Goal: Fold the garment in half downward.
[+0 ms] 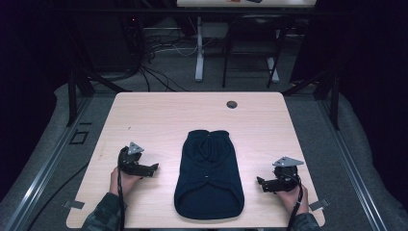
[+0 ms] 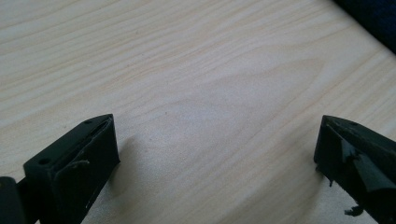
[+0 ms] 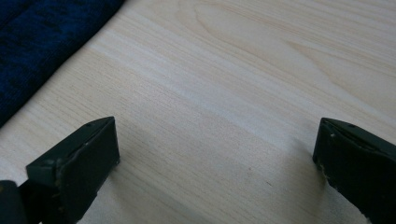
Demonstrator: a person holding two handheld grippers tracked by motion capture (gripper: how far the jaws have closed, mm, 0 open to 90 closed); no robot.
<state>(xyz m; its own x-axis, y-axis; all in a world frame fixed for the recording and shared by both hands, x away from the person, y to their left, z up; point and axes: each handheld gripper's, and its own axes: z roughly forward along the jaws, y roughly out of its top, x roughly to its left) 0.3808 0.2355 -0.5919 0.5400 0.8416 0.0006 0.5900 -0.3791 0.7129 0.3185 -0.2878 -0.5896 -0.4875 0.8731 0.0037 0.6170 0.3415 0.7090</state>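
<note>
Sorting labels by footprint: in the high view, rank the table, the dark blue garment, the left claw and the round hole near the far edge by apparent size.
1. Table
2. Dark blue garment
3. Left claw
4. Round hole

The hole lies farther from the camera, so its rank against the claw is a little unsure.

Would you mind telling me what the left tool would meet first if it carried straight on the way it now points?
Probably the dark blue garment: the left tool points right toward it across bare table, jaws open, though its downward tilt is unclear.
</note>
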